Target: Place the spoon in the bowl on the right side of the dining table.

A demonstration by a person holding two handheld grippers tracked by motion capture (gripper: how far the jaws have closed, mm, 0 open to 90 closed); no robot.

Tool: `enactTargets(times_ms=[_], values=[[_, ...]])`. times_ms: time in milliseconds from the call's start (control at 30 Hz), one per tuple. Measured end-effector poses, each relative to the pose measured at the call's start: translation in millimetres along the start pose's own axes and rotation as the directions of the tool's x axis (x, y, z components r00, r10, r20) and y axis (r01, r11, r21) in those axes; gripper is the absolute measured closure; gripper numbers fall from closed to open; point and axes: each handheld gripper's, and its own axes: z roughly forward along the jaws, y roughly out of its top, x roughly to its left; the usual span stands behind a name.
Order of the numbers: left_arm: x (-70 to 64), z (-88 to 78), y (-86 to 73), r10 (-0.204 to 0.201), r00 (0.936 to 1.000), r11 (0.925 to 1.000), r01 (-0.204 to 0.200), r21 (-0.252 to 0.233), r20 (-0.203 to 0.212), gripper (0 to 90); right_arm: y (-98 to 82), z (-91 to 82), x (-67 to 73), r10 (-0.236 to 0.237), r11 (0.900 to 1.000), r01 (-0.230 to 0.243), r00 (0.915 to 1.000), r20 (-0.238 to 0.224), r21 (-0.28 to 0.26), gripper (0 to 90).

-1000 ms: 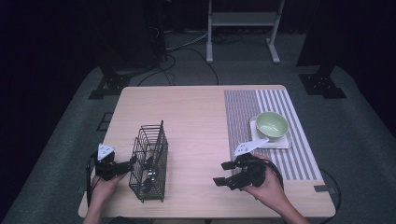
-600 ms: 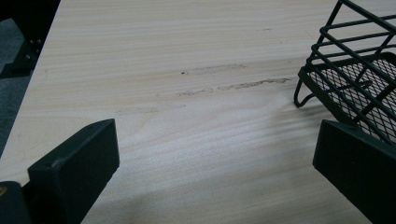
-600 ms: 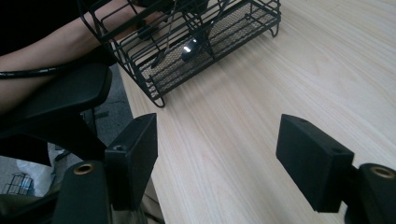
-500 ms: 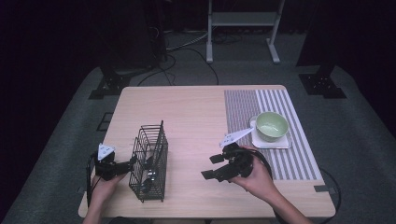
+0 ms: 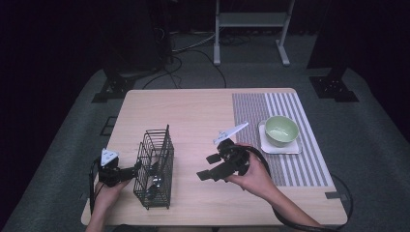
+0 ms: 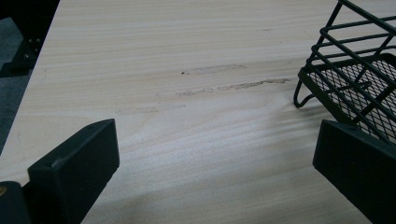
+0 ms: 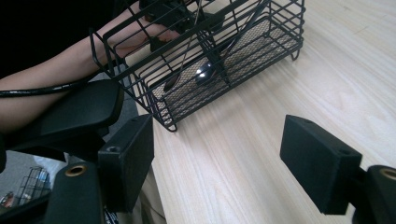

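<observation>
Since the earlier frames, my right tool (image 5: 212, 167) has been travelling leftward across the bench (image 5: 193, 111), away from the mat and toward the black wire basket (image 5: 155, 166); the left tool (image 5: 126, 172) has hardly shifted.

That upright basket is standing near the front left of the bench, and in the right gripper view I am seeing its mesh floor and a dark, shiny utensil (image 7: 205, 72) lying inside it. My left tool is sitting just beside the basket's left side with its jaws spread wide, holding nothing; in the left gripper view the basket's corner foot (image 6: 299, 100) is showing near the right jaw. My right tool is also gaping open and empty, pointing at the basket's near side.

I am judging that I am reaching in to take hold of the basket. To do it well, I am keeping the right tool low and square to a wire edge, closing on the rim rather than the thin bars, while the left tool is steadying the far side so the basket is not tipping.

Farther right, a pale green bowl (image 5: 281, 130) is resting on a white square coaster (image 5: 290, 148) on the grey striped mat (image 5: 290, 104).
</observation>
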Motion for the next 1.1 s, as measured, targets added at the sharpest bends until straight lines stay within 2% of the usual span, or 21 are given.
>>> enactTargets(times_ms=[233, 367, 600, 733, 1100], values=[[0.9, -0.5, -0.1, -0.004, 1.0000, 1.0000, 0.004, -0.003, 0.004, 0.0, 9.5, 11.0, -6.7, 0.037, 0.999, -0.037, 0.9976, -0.058, 0.002, 23.1], [1.0, -0.4, 0.0, -0.008, 1.0000, 1.0000, 0.008, 0.000, 0.005, 0.0, 13.8, 14.3, -6.6, 0.019, 1.000, -0.019, 0.9991, -0.037, 0.015, 23.1], [0.0, -0.4, 0.1, 0.006, 1.0000, 1.0000, -0.006, 0.003, 0.006, 0.0, 24.5, 20.8, -5.3, 0.014, 1.000, -0.014, 0.9990, -0.042, 0.012, 23.1], [0.3, -0.3, 0.1, 0.001, 1.0000, 1.0000, -0.001, 0.001, 0.007, 0.0, 29.4, 24.1, -3.7, 0.006, 1.000, -0.005, 0.9983, -0.058, 0.010, 23.1], [0.5, -0.2, 0.0, -0.002, 1.0000, 1.0000, 0.002, 0.001, 0.006, 0.0, 42.0, 35.5, 2.9, -0.014, 1.000, 0.015, 0.9976, -0.068, 0.018, 23.2]])
